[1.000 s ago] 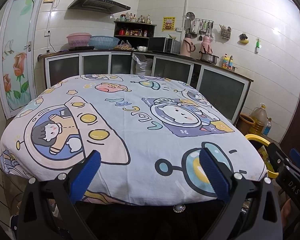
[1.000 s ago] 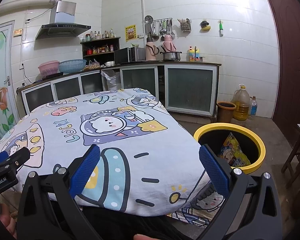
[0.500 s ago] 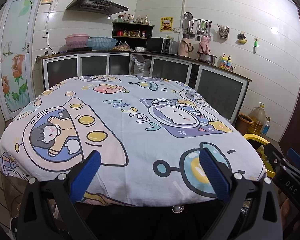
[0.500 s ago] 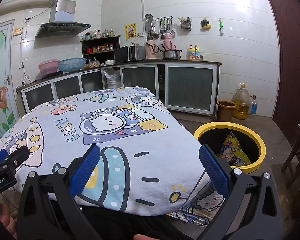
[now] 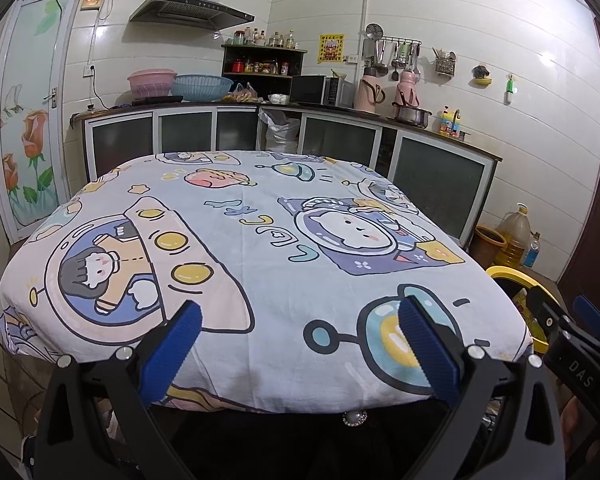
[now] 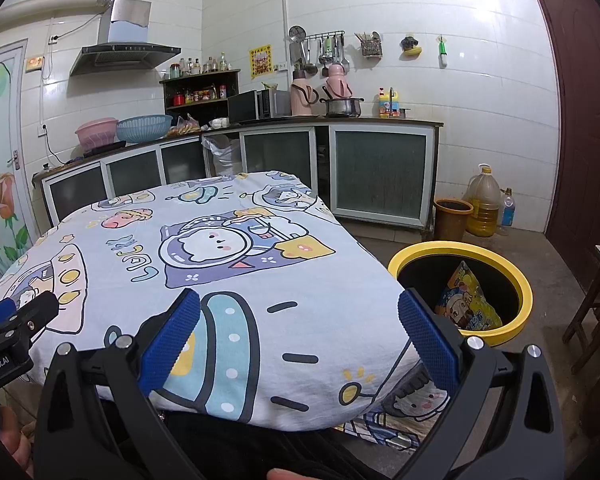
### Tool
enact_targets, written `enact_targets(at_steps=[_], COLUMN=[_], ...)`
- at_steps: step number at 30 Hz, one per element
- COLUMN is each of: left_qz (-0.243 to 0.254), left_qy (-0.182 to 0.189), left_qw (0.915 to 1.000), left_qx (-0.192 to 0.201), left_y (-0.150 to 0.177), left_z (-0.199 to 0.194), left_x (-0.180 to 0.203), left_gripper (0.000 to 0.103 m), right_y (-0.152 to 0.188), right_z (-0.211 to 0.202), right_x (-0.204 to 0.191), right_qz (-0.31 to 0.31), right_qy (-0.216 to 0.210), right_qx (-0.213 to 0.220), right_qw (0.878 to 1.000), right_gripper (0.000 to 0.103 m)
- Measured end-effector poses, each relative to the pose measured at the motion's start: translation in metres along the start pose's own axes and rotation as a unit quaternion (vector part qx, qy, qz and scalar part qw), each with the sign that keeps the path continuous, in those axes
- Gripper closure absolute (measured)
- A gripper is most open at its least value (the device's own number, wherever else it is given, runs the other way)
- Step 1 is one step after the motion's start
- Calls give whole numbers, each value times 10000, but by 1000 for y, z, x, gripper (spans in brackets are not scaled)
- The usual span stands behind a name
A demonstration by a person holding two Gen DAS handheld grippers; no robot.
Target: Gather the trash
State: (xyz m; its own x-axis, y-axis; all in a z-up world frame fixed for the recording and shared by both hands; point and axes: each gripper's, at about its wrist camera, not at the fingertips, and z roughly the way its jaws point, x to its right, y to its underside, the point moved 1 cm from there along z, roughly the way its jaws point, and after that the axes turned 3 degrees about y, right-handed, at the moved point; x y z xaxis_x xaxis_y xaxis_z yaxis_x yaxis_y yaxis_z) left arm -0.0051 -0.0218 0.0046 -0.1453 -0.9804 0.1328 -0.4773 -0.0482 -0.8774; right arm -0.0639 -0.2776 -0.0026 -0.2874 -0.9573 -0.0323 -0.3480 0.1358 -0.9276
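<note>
Down in the yellow-rimmed bin point(image 6: 520, 284) beside the table point(image 6: 260, 280) sits a snack wrapper point(image 6: 466, 300), so the trash looks collected already. Both the left gripper point(image 5: 300, 344) and right gripper point(image 6: 298, 332) hang spread wide, pinching nothing. Main risk I'd guess: a finger snagging that draped tablecloth point(image 5: 268, 240) on a careless swing.

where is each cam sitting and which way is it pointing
Left wrist: sits on the left tongs, at the near table edge, facing across the cartoon tablecloth toward the kitchen counter; its open blue pads show, with the right tongs at far right.
Right wrist: sits on the right tongs, facing the same way, angled toward the yellow-rimmed bin holding a snack wrapper; the left tongs show at left.
Shared: tablecloth, counter, bin.
</note>
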Motion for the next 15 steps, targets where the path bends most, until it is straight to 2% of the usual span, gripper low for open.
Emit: enact_targets(at_steps=[15], left_qz=[-2], left_qy=[7], left_qw=[10000], left_qx=[-25], left_y=[2], left_z=[2], left_x=[1], left_gripper=[8], right_y=[3], right_z=[2], right_x=[1], right_qz=[8], right_qy=[2], right_qx=[-48], right_qw=[10000], right_gripper=[8])
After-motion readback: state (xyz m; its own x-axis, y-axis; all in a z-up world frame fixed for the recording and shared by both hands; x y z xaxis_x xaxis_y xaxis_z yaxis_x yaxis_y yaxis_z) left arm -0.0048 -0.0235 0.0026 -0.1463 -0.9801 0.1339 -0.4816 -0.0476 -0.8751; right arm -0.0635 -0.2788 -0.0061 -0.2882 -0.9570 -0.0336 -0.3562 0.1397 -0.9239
